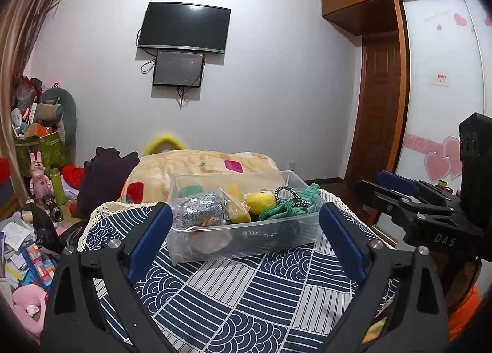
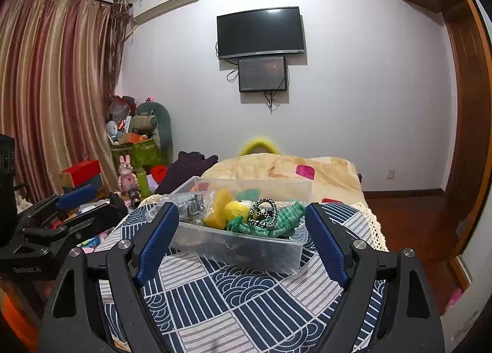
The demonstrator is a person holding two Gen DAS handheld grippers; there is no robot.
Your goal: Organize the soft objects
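While the clear plastic bin (image 1: 243,239) sits on the far part of the blue-and-white patterned cloth (image 1: 246,297), its long axis runs left to right, bare cloth lying nearer. Left gripper (image 1: 246,236) and right gripper (image 2: 243,239) both hold their jaws apart, gripping nothing. Crowded soft items inside the bin overlap, lower ones blurred behind its wall.

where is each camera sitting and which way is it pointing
Left wrist: on the left gripper, looking slightly down along its open fingers at the clear bin; the right gripper shows at right.
Right wrist: on the right gripper, same heading; the left gripper shows at left.
Shared: bin, patterned cloth, wall TV.
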